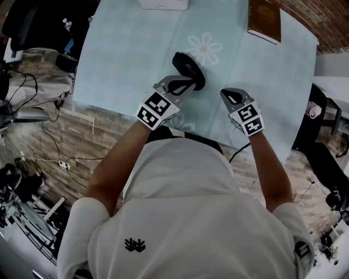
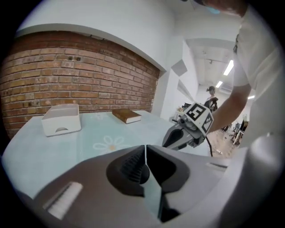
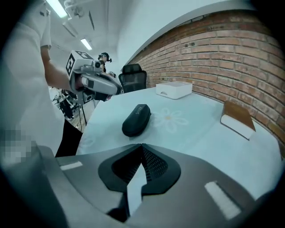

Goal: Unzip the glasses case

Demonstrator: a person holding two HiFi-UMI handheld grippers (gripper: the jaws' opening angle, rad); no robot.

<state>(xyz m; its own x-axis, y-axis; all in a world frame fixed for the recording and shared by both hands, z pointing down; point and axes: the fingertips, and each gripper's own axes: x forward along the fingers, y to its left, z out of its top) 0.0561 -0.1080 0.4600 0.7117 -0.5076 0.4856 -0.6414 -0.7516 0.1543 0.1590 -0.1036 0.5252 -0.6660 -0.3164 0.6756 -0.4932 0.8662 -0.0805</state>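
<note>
- Your left tool (image 1: 191,83) has its jaws pressed together, with nothing between them.
- Its tip sits just beside the near end of the glasses case (image 1: 188,70). No view shows whether the two touch.
- The glasses case is black and closed. It lies flat near the middle of the pale blue desk (image 1: 125,54), with a printed daisy (image 1: 203,48) at its 1 o'clock.
- Your right tool (image 1: 225,93) also has its jaws together and holds nothing. It is apart from the case, which lies at its 10 o'clock.
- A brown book (image 1: 265,19) rests at the desk's far corner, at your 1 o'clock.
- A white box (image 1: 163,4) stands on the far edge, at your 12 o'clock.
</note>
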